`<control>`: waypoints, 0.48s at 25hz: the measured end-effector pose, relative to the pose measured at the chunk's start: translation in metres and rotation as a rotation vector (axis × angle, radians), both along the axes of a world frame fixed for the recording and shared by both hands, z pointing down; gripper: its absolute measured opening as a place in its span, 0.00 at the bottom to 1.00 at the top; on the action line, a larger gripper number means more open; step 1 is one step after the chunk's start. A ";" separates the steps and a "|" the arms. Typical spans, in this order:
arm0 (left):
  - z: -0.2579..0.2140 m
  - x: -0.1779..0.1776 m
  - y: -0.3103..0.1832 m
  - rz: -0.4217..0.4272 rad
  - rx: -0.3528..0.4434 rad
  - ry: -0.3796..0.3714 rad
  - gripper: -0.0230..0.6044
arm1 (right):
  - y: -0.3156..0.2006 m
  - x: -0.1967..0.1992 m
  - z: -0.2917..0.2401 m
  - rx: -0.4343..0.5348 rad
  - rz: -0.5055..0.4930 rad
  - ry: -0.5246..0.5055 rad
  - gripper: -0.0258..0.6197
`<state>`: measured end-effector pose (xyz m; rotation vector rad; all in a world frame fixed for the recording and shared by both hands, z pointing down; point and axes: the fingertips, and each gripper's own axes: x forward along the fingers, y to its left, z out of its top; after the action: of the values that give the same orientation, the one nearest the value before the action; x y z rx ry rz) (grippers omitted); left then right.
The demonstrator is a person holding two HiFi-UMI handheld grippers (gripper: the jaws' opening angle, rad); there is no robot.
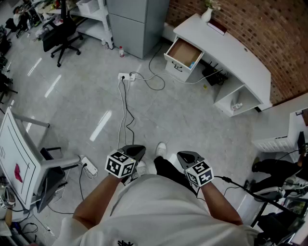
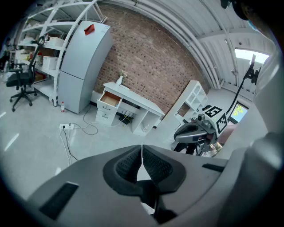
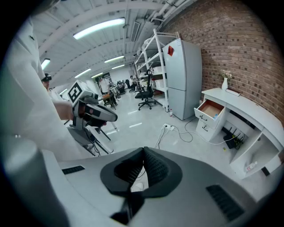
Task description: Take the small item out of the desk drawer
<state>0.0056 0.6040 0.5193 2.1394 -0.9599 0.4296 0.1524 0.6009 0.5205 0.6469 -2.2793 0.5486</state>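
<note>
Left gripper: jaws together, pads meeting at the tips, nothing between them. Held low, close in front of the person's waist, on the left of the head view.

Right gripper: jaws also together and empty. Held at the same height, on the right of the head view. Each gripper view catches the other gripper off to one side. A shoe shows on the floor between the two.

Both grippers are well apart from the table. Bare grey floor lies between them and it.

Power strip lies on the floor about midway, with cables running from it back toward the person and on toward the table.

The table is white and curved and stands along a brick wall. Its drawer sits at the left end in the head view. It is pulled out, with the brown inside open to view.

Item: a small bluish thing in the drawer, at the corner just behind the drawer front. It is too small to tell what it is. Neither gripper is near it.

A white vase stands upright on the table top beyond the drawer. A grey fridge stands left of the table, with a small bottle on the floor at its foot. A black chair is farther left.
</note>
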 end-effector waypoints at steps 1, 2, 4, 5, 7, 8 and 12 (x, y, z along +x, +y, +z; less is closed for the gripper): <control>-0.004 0.004 -0.008 0.004 0.009 -0.006 0.08 | -0.007 0.002 -0.001 0.000 0.004 -0.002 0.09; -0.008 0.008 -0.016 0.009 0.018 -0.013 0.08 | -0.014 0.004 -0.001 0.000 0.007 -0.004 0.09; -0.016 0.015 -0.031 0.022 0.035 -0.031 0.08 | -0.028 0.007 -0.003 0.002 0.010 -0.010 0.09; -0.019 0.019 -0.038 0.027 0.040 -0.039 0.08 | -0.036 0.008 -0.005 0.003 0.010 -0.014 0.09; -0.023 0.027 -0.053 0.034 0.042 -0.049 0.08 | -0.054 0.010 -0.008 0.007 0.007 -0.028 0.09; -0.025 0.030 -0.062 0.037 0.040 -0.057 0.08 | -0.064 0.012 -0.009 0.010 0.006 -0.037 0.09; -0.031 0.043 -0.106 0.038 0.035 -0.089 0.08 | -0.107 0.025 -0.013 0.012 0.000 -0.069 0.09</control>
<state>0.0484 0.4978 0.4888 2.1882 -0.9842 0.5345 0.1769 0.4936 0.5071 0.6426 -2.3490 0.5655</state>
